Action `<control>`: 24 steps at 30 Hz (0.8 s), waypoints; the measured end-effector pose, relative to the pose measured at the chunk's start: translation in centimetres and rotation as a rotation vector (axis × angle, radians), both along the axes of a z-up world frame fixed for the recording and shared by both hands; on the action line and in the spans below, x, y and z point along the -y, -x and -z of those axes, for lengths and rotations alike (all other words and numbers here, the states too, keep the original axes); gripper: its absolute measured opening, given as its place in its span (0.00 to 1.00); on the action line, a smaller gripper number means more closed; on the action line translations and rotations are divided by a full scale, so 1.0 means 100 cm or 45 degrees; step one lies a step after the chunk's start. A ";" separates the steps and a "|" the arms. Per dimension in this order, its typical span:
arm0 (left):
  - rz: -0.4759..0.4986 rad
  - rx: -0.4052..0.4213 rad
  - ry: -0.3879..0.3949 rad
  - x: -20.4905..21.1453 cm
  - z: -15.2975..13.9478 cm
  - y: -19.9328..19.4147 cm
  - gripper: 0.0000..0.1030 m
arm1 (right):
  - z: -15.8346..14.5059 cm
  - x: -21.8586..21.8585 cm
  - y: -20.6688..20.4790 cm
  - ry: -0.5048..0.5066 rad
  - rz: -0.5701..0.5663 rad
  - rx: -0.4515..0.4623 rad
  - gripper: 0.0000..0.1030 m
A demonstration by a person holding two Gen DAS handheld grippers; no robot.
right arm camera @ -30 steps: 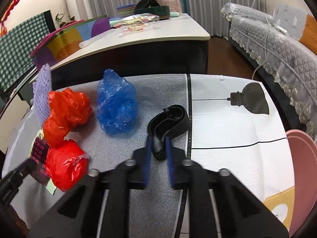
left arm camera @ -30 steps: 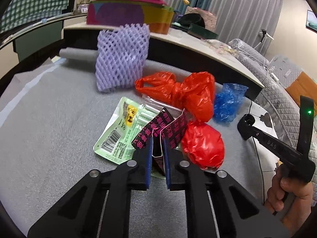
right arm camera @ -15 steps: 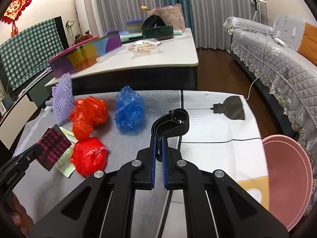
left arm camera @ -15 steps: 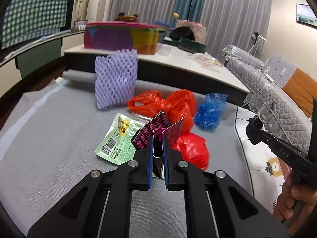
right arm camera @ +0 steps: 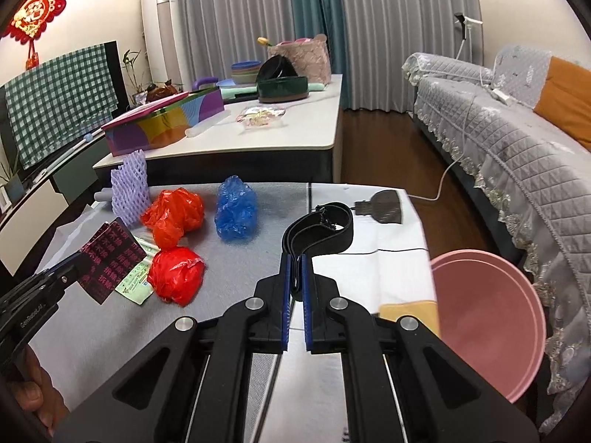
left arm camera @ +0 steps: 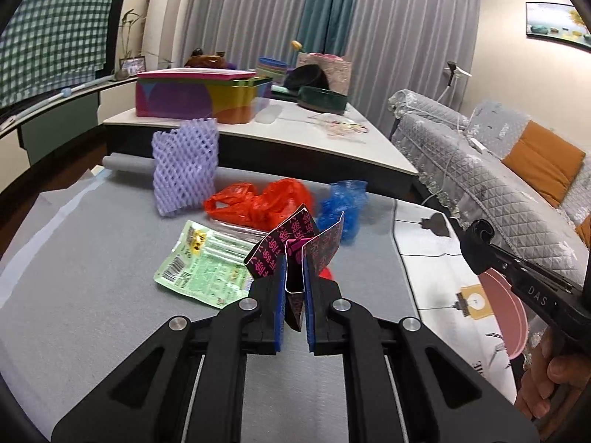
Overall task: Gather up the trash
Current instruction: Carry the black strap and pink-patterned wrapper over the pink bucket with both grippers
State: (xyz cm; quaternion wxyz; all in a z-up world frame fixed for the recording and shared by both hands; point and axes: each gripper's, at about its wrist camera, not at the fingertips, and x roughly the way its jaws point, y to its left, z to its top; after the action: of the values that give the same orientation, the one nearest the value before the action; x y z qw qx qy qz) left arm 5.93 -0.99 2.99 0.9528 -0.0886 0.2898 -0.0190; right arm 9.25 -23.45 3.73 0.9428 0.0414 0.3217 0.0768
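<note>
Even, soft indoor light fills both views, bright enough for clear colours. Shadows are faint. Fisheye bending curves straight lines toward the frame edges, and dark vignetting blacks out the corners.

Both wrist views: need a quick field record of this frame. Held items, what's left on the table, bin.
left gripper: shut on black-and-pink carton
right gripper: shut on black strap
on grey mat: purple foam net, two red bags, blue bag, green wrapper
bin: pink tub, beside table at right edge
</note>
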 end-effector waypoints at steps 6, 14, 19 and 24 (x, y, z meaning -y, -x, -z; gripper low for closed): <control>0.052 0.019 -0.006 0.019 -0.004 0.008 0.08 | -0.006 0.016 0.018 0.022 0.033 0.017 0.06; 0.109 0.035 -0.006 0.039 -0.009 0.015 0.08 | -0.012 0.036 0.035 0.032 0.078 0.032 0.06; 0.144 0.044 -0.012 0.052 -0.011 0.018 0.08 | -0.015 0.047 0.040 0.029 0.104 0.039 0.06; 0.173 0.048 -0.012 0.063 -0.011 0.019 0.08 | -0.017 0.057 0.043 0.030 0.127 0.044 0.06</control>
State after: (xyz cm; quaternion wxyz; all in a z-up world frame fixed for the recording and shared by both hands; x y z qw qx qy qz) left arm 4.02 -7.31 4.11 0.9550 -0.0637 0.2772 -0.0840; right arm 4.92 -29.12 5.45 0.9512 0.0450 0.3040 0.0267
